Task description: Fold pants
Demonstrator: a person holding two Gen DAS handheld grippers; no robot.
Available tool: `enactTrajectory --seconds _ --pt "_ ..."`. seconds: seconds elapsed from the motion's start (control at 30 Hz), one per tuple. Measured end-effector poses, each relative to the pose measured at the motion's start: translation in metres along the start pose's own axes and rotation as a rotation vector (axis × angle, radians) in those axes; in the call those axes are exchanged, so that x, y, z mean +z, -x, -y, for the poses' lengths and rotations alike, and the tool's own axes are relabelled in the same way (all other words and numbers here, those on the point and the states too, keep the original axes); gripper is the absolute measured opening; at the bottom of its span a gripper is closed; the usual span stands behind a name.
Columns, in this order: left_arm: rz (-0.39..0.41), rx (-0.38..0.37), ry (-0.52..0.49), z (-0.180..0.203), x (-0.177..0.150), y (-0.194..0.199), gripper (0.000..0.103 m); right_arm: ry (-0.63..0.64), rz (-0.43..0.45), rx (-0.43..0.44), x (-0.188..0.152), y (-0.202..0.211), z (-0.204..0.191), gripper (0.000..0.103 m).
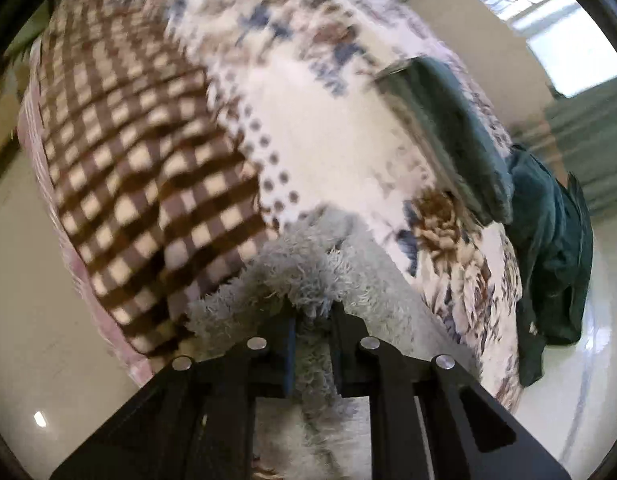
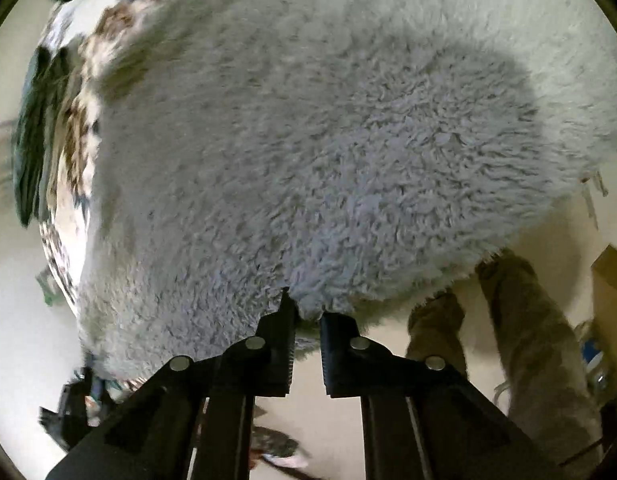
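Observation:
The pants (image 2: 308, 140) are pale grey fluffy fleece. In the right wrist view they fill most of the frame, hanging over the edge of the bed. My right gripper (image 2: 307, 312) is shut on their lower edge. In the left wrist view a bunched part of the same fleece pants (image 1: 308, 276) runs between the fingers, and my left gripper (image 1: 312, 312) is shut on it above the bed's near edge.
The bed (image 1: 328, 128) has a floral white cover and a brown checked blanket (image 1: 140, 160). A folded dark green garment (image 1: 448, 128) lies at its right, and another dark green cloth (image 1: 552, 248) hangs off the side. The person's legs (image 2: 528, 340) stand on the pale floor.

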State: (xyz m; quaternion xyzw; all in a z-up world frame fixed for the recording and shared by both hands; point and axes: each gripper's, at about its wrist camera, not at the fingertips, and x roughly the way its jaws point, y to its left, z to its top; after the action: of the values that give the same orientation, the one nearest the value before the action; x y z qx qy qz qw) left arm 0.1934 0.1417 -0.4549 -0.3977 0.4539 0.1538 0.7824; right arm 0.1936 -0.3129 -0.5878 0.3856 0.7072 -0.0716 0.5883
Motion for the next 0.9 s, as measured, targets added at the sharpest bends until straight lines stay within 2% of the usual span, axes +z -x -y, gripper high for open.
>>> enactTrajectory --seconds 0.17,0.27,0.4,0.43,0.47,0.5,0.53,0.6,0.67,0.7,0.73,0.83,0.9 --pt "-0.020 0.033 -0.022 -0.008 -0.014 0.025 0.011 0.042 -0.013 -0.020 -0.014 0.012 0.003 0.011" --pt "-0.043 0.100 -0.009 -0.027 -0.013 0.013 0.011 0.030 -0.040 -0.032 -0.016 0.000 0.011 0.011" --pt "-0.107 0.124 0.017 -0.042 -0.016 -0.009 0.015 0.027 -0.107 -0.034 -0.011 -0.021 0.020 0.014" --pt "-0.126 0.136 0.028 -0.043 -0.016 -0.012 0.016 0.034 -0.114 -0.033 -0.010 -0.022 0.021 0.023" --pt "-0.146 0.151 0.030 -0.043 -0.017 -0.013 0.018 0.045 -0.120 -0.028 -0.010 -0.022 0.021 0.045" --pt "-0.170 0.158 0.025 -0.041 -0.018 -0.012 0.018 0.057 -0.118 -0.010 -0.010 -0.018 0.024 0.058" --pt "-0.180 0.158 0.012 -0.036 -0.020 -0.009 0.019 0.070 -0.116 0.007 -0.010 -0.012 0.029 0.077" --pt "-0.180 0.175 -0.057 -0.021 -0.026 0.001 0.030 0.103 -0.095 0.041 -0.011 0.007 0.043 0.079" --pt "-0.190 0.180 -0.138 0.000 -0.040 0.011 0.079 0.128 -0.071 0.041 -0.011 0.021 0.055 0.079" --pt "-0.204 0.177 -0.168 0.010 -0.048 0.014 0.087 0.126 -0.051 0.050 -0.007 0.034 0.069 0.079" --pt "-0.221 0.167 -0.201 0.022 -0.059 0.017 0.090 0.109 -0.030 0.054 -0.002 0.045 0.083 0.079" --pt "-0.273 0.147 -0.317 0.072 -0.103 0.017 0.090 0.024 0.041 0.065 0.019 0.083 0.131 0.079" --pt "-0.297 0.118 -0.384 0.107 -0.134 0.008 0.090 -0.058 0.135 0.060 0.038 0.119 0.177 0.079"
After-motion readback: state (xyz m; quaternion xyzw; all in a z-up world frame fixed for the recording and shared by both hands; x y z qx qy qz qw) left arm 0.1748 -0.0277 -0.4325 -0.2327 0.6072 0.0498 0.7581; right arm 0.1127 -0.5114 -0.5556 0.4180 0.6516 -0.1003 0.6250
